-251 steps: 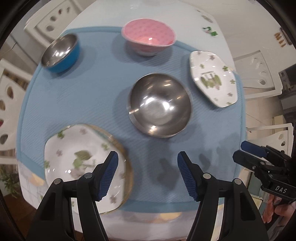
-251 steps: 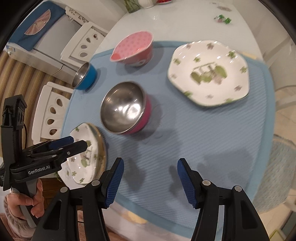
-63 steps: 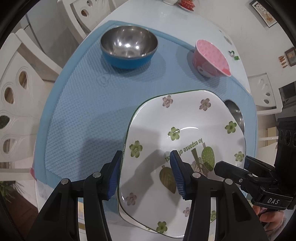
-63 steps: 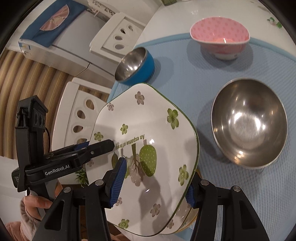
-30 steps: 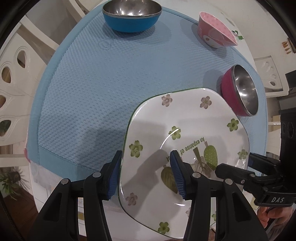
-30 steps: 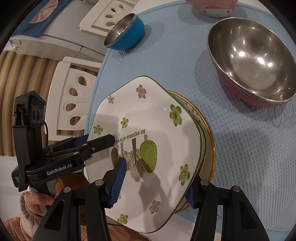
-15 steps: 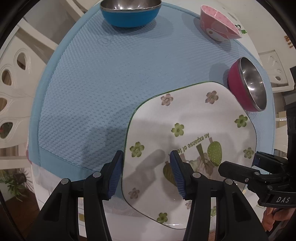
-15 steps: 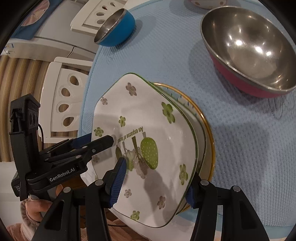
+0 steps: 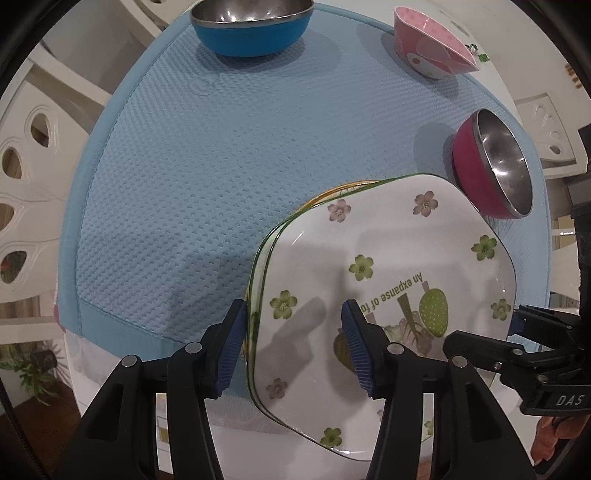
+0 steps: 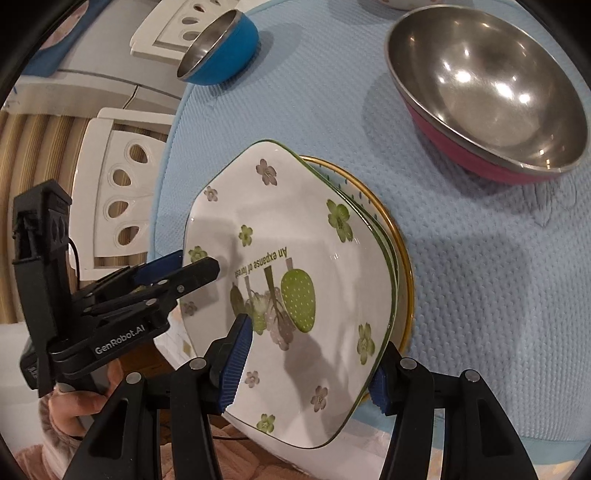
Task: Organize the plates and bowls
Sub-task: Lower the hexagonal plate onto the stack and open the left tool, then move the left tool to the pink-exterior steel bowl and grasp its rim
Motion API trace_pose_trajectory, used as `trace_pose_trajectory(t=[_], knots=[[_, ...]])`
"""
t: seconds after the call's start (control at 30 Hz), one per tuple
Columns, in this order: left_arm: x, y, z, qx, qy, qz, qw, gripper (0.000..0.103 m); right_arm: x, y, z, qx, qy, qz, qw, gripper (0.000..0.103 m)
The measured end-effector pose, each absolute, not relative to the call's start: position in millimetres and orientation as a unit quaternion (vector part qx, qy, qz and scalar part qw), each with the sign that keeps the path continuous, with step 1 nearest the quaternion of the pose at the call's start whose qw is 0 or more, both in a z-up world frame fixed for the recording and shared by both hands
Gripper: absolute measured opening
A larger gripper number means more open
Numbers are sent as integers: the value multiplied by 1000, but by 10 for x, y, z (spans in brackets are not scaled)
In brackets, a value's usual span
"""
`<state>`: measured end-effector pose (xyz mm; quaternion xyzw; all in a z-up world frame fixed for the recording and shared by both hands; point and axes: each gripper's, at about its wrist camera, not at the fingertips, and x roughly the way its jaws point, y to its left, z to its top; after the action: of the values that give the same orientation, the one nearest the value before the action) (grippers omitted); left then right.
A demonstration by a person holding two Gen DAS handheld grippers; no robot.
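A white flowered plate (image 9: 388,277) lies on top of a matching plate and a gold-rimmed plate (image 10: 404,266) at the mat's near edge. My left gripper (image 9: 291,332) is shut on the flowered plate's left rim, one finger above and one below. My right gripper (image 10: 310,354) is shut on its opposite rim; it also shows in the left wrist view (image 9: 513,328). A pink steel bowl (image 10: 487,85), a blue steel bowl (image 9: 251,22) and a pink dotted bowl (image 9: 432,44) stand on the blue mat (image 9: 192,177).
White chairs (image 10: 122,192) stand around the round table. The plate stack overhangs the table's near edge (image 9: 122,373). The pink steel bowl (image 9: 495,162) stands close to the stack's far right corner.
Both grippers have lowered the flowered plate onto the stack; the lower plates' rims now show beside it. The bowls have not moved.
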<state>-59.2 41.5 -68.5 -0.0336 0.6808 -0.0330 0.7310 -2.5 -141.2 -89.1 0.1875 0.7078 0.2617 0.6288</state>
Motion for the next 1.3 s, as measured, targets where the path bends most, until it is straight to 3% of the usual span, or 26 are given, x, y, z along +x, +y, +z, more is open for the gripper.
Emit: trace_pose_trajectory(t=[1.07, 1.3], knots=[[-454, 188, -729, -14, 689, -9, 724, 53, -54, -1612, -759, 186, 715, 268, 619, 55], [-502, 298, -819, -35, 720, 27, 692, 62, -103, -1602, -654, 96, 729, 243, 633, 59]])
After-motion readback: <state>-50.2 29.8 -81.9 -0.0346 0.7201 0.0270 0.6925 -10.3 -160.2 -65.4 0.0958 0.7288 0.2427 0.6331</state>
